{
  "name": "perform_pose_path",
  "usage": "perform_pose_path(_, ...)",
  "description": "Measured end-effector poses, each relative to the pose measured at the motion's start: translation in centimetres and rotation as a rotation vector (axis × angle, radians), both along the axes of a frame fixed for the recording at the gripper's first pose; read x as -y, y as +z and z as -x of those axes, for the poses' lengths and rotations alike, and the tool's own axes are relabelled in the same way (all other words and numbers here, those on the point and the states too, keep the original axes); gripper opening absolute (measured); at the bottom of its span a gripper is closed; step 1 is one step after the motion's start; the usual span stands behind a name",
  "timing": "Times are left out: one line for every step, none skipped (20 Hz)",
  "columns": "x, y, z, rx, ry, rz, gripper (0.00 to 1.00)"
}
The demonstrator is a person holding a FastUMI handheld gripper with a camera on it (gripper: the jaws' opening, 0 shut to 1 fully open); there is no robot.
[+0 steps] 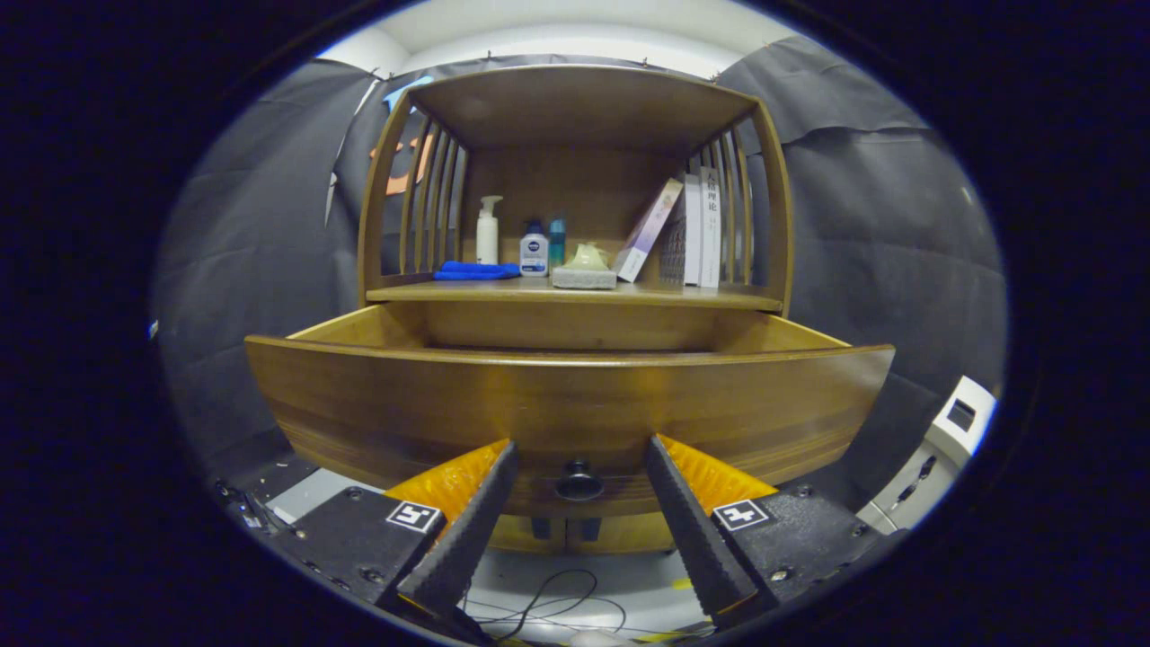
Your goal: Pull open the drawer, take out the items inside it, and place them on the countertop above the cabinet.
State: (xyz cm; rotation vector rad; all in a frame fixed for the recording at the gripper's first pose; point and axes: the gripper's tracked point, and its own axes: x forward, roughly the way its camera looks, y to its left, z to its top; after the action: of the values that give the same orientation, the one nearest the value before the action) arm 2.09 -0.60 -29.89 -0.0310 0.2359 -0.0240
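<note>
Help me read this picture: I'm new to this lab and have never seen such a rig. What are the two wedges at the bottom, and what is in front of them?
The wedges are the two fingers of a hand-held claw; the camera rides on it and looks forward along them. They stand apart, open, holding nothing. Between them, just ahead, is the dark knob of a wooden drawer, which is pulled out; its inside is hidden by its front. Above lies the countertop with a blue cloth, a pump bottle, two smaller bottles, a pale object on a pad and some books.
</note>
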Motion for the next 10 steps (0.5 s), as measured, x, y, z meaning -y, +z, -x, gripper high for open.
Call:
perform_pose_path(0.0,0.1,-0.3,0.0,0.0,0.001,0.96)
perform_pose_path(0.0,0.1,-0.6,-0.001,0.001,0.0,0.95)
perform_pose_path(-0.1,0.1,-1.0,-0.002,0.001,-0.003,0.96)
perform_pose_path(-0.1,0.2,-1.4,-0.002,0.0,-0.008,0.96)
perform_pose_path(-0.2,0.2,-1.8,-0.003,0.0,-0.009,0.96)
perform_pose_path(-0.2,0.2,-2.3,-0.002,-0.001,-0.011,0.95)
perform_pose_path(-0.3,0.3,-2.8,-0.001,-0.002,-0.015,0.96)
perform_pose_path(-0.4,0.4,-3.4,0.002,-0.004,-0.019,0.95)
perform_pose_path(-0.5,0.7,-4.0,0.01,-0.007,-0.02,0.96)
perform_pose_path(-0.5,1.2,-4.7,0.024,-0.011,-0.021,0.96)
